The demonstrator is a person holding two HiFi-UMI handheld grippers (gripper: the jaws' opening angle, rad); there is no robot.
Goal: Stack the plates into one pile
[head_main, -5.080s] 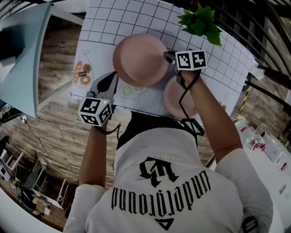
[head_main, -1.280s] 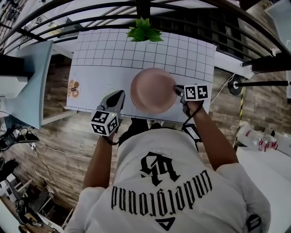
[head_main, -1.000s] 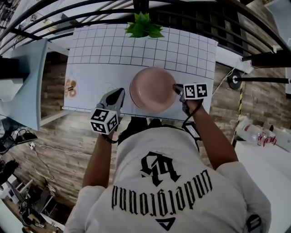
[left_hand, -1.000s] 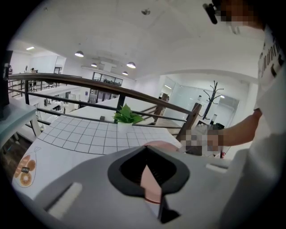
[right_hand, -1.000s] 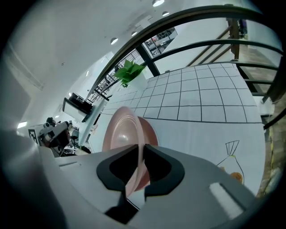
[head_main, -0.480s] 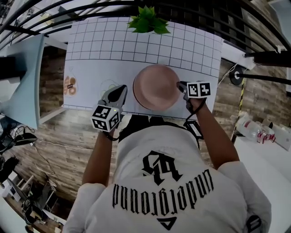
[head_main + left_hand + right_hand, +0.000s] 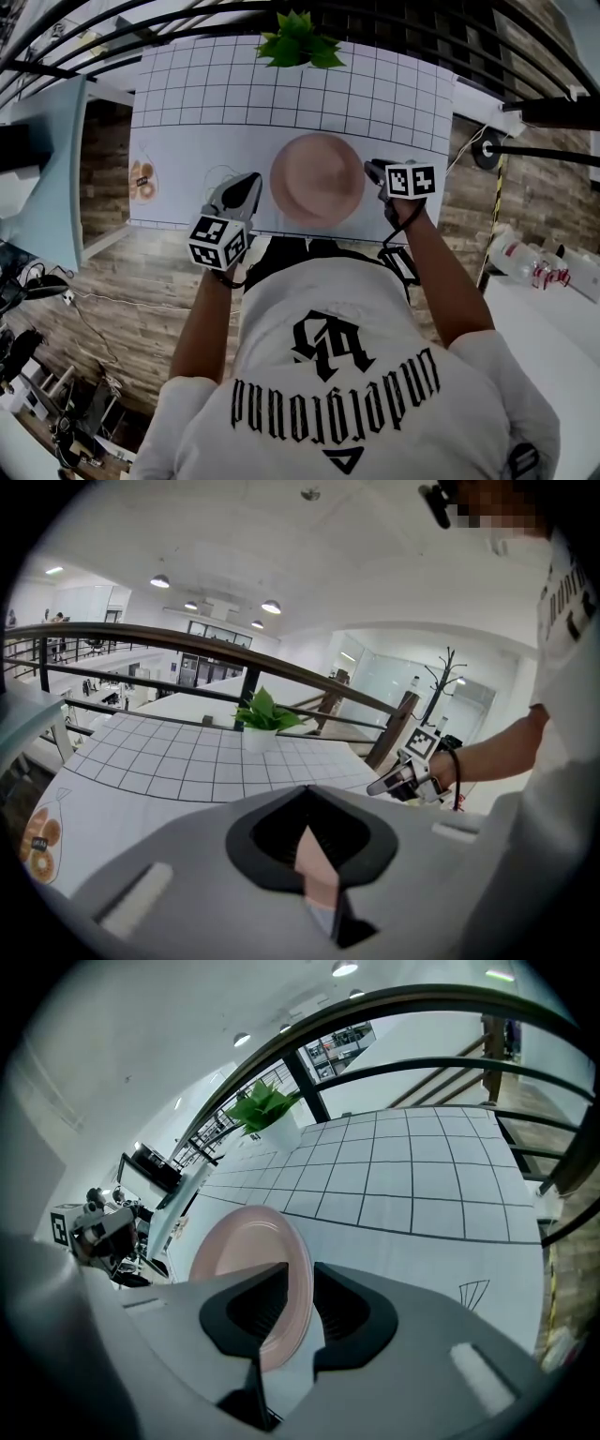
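Note:
A pile of pink plates [image 7: 317, 178] lies on the white mat [image 7: 234, 94] near the table's front edge. My right gripper [image 7: 370, 169] is at the pile's right edge. Its jaws are opening, and the top plate's rim [image 7: 244, 1260] stands between them with a gap on the right side. My left gripper [image 7: 251, 180] hovers just left of the pile with its jaws together and nothing in them. Through their narrow slit a sliver of pink shows. Each gripper view shows the other gripper: the right gripper [image 7: 389, 785] and the left gripper [image 7: 94, 1232].
A potted green plant [image 7: 298, 39] stands at the table's far edge, in front of a dark railing [image 7: 141, 23]. A printed picture of a bag of doughnuts [image 7: 142, 181] lies at the mat's left. The table ends just before the person's body, with wooden floor below.
Five seconds ago my right gripper held a large pink plate above a smaller one; now one pile rests on the mat. In the last second both grippers have barely moved.

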